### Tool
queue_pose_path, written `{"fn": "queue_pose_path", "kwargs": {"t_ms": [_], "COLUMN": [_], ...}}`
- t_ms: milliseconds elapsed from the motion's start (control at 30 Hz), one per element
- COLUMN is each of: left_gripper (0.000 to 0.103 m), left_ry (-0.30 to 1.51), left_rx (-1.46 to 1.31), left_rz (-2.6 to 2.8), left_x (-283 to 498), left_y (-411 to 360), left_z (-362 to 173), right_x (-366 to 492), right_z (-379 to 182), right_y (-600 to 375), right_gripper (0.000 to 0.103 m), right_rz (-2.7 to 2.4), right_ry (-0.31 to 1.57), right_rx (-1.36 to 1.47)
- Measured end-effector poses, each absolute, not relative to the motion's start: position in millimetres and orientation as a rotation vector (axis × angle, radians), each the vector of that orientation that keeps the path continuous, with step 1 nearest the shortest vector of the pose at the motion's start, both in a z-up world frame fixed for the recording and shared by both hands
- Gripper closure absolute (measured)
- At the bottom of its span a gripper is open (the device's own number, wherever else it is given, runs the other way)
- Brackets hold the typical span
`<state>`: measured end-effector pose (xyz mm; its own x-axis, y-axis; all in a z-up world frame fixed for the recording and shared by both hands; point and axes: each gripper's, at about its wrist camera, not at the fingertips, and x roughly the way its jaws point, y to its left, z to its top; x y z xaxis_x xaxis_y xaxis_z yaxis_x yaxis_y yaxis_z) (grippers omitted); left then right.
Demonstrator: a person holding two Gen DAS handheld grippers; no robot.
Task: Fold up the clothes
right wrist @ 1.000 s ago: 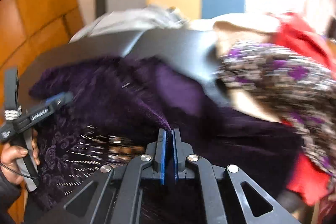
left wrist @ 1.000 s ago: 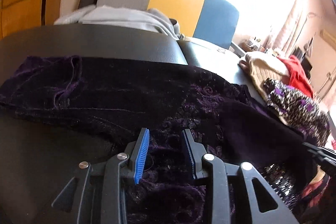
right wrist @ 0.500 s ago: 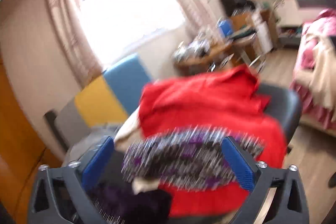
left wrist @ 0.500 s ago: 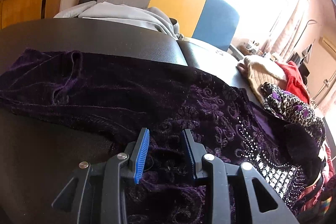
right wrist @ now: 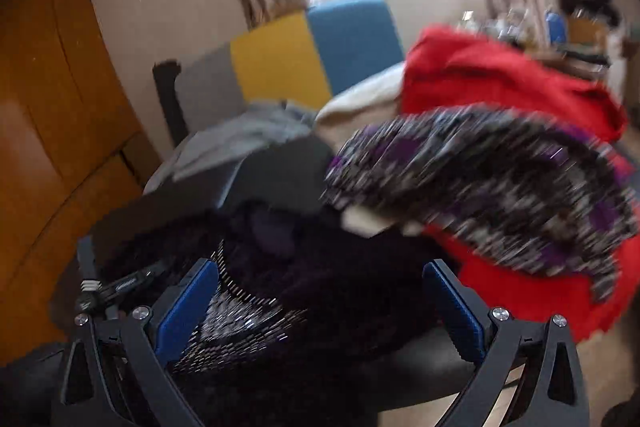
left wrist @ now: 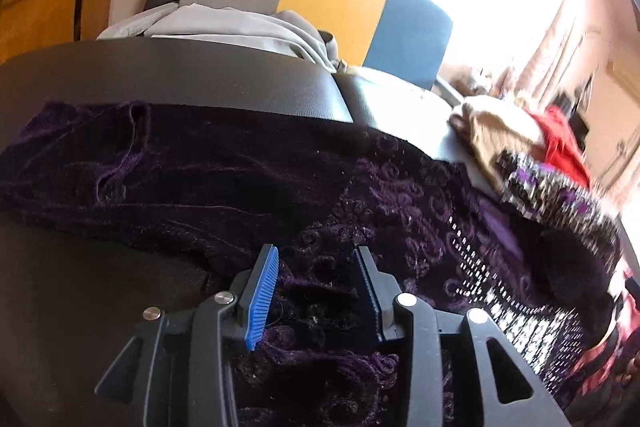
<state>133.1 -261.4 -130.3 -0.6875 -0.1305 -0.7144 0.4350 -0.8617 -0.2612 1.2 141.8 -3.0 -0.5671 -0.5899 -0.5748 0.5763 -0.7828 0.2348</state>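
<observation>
Left gripper point(left wrist: 316, 267): part-open, velvet bunched between its fingers, whether pinched I cannot tell. Right gripper point(right wrist: 320, 291): spread wide, empty, above the garment. Purple velvet top point(left wrist: 224, 179): spread crumpled across black leather bench point(left wrist: 168, 83), embossed swirls, studded panel point(left wrist: 516, 319). Judged mid-arrangement; next wants a hem or sleeve caught. Heap beside: cream knit point(left wrist: 492, 131), red cloth point(right wrist: 492, 75), mottled knit point(right wrist: 500, 187).

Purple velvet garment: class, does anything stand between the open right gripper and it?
Nothing visible does. The right gripper hangs with its jaws wide apart directly over the purple velvet garment, with no object between them. The patterned garment and the red garment lie off to the right side, on the pile.
</observation>
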Motion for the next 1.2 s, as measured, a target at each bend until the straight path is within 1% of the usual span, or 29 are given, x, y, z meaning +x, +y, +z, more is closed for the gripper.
{"fn": "queue_pose_path", "kwargs": {"t_ms": [67,100,133,167,233,300,367,400,467,500,533,567,633,667,700,767,867,900,933,967,1033,1133,1200], "left_gripper": [0.060,0.057,0.055,0.053,0.044,0.044,0.043,0.043,0.043,0.043,0.042,0.042,0.042,0.042,0.042,0.042,0.041,0.041,0.041,0.041,0.041,0.041,0.041], "left_ry": [0.507,0.490,0.497,0.515,0.554,0.491,0.423,0.390,0.402,0.405,0.407,0.409,0.414,0.416,0.418,0.422,0.303,0.309,0.330,0.353,0.252,0.028,-0.048], "left_rx": [1.119,1.150,1.166,1.175,1.190,1.169,1.126,1.104,1.097,1.095,1.094,1.092,1.090,1.088,1.087,1.084,1.205,1.234,1.253,1.271,1.299,1.347,1.380], "left_rz": [-2.542,-2.538,-2.536,-2.544,-2.562,-2.588,-2.614,-2.626,-2.631,-2.632,-2.633,-2.634,-2.635,-2.636,-2.637,-2.639,-2.608,-2.624,-2.663,-2.705,-2.773,-2.855,-2.904], "left_x": [124,120,118,117,114,113,117,119,119,119,119,119,119,119,119,119,102,96,89,82,63,27,3], "left_y": [-256,-254,-254,-254,-256,-253,-246,-242,-243,-243,-243,-244,-245,-245,-246,-246,-238,-238,-237,-237,-229,-218,-215], "left_z": [-126,-124,-122,-122,-121,-125,-129,-131,-131,-131,-131,-131,-130,-130,-130,-129,-123,-119,-114,-108,-97,-85,-81], "right_x": [2,1,-2,-5,-16,-29,-32,-32,-32,-32,-36,-42,-53,-58,-60,-52,-41,-38,-34,-30,-23,-31,-39], "right_z": [-13,-17,-20,-24,-41,-61,-66,-62,-48,-41,-33,-28,-23,-20,-17,-14,-8,-6,-4,-2,2,-10,-20], "right_y": [116,101,86,77,66,57,71,83,109,122,136,150,185,202,209,197,179,173,167,161,149,114,88], "right_gripper": [0.000,0.000,0.000,0.000,0.000,0.001,0.038,0.061,0.071,0.074,0.073,0.068,0.033,0.029,0.028,0.028,0.027,0.018,0.005,0.000,0.000,0.000,0.000], "right_rz": [-2.292,-2.310,-2.348,-2.357,-2.360,-2.346,-2.327,-2.348,-2.442,-2.505,-2.569,-2.605,-2.645,-2.660,-2.658,-2.616,-2.550,-2.527,-2.503,-2.480,-2.431,-2.315,-2.230], "right_ry": [0.030,0.107,0.234,0.322,0.461,0.571,0.470,0.405,0.347,0.332,0.309,0.242,0.028,-0.081,-0.129,-0.062,0.034,0.065,0.096,0.126,0.185,0.277,0.337], "right_rx": [0.901,0.899,0.871,0.860,0.933,1.042,1.104,1.095,1.056,1.036,1.025,1.030,1.056,1.068,1.062,1.011,0.934,0.909,0.884,0.859,0.809,0.826,0.849]}}
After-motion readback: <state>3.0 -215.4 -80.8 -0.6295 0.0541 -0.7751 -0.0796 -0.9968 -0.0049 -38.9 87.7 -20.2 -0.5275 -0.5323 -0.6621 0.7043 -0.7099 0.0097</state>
